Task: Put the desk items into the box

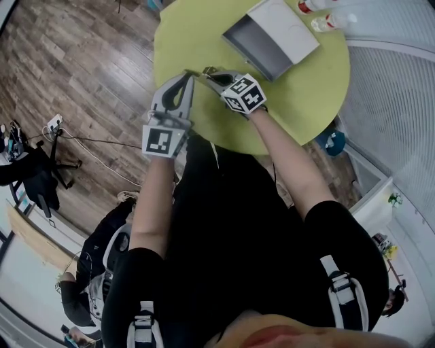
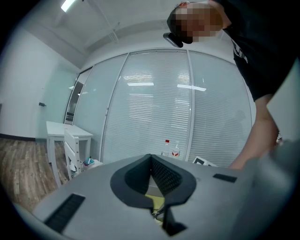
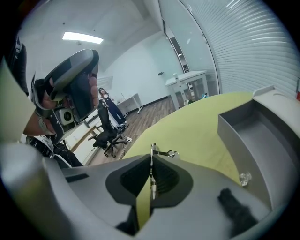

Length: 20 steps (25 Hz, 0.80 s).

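A small thin metal item [image 3: 164, 153] with a wire loop is pinched between the pads of my right gripper [image 3: 151, 160], just over the yellow-green round table [image 1: 306, 88]. In the head view this right gripper [image 1: 206, 72] hovers at the table's near left part. My left gripper [image 1: 188, 73] is right beside it, tip to tip, with its jaws together. In the left gripper view the left gripper [image 2: 150, 158] points up at a window wall, and nothing shows between its pads. The open grey box [image 1: 246, 39] with a white lid [image 1: 282, 27] lies further back on the table.
Two bottles [image 1: 325, 20] stand at the table's far edge behind the box. In the right gripper view the box [image 3: 248, 136] is to the right. An office chair [image 1: 41, 177] and cables are on the wooden floor to the left. A white blind wall runs along the right.
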Motion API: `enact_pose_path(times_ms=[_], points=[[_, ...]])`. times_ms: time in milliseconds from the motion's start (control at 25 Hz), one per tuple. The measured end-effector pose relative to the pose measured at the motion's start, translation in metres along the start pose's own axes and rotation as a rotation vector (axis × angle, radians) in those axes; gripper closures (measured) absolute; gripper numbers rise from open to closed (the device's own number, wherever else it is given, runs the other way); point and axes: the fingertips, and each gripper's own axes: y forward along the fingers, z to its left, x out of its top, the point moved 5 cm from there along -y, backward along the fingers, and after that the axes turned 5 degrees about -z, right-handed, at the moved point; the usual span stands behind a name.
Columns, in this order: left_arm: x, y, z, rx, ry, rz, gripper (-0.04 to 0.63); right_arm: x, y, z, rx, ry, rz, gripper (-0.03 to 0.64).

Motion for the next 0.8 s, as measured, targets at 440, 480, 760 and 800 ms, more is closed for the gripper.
enact_pose_path(times_ms=[440,480,760,800], points=[[0.034,-0.02,-0.008,-0.028,0.007,-0.036,0.584,0.037,-0.037,0.026,-0.07,-0.03,-0.059,0.592],[0.038,-0.022,-0.009,-0.035,0.012,-0.039,0.584,0.041,-0.043,0.03,-0.081,-0.036,-0.066,0.592],[0.064,-0.036,-0.021,-0.107,0.094,-0.066,0.584,0.065,-0.081,0.056,-0.157,-0.066,-0.121,0.592],[0.067,-0.038,-0.023,-0.115,0.104,-0.065,0.584,0.067,-0.086,0.06,-0.168,-0.066,-0.13,0.592]])
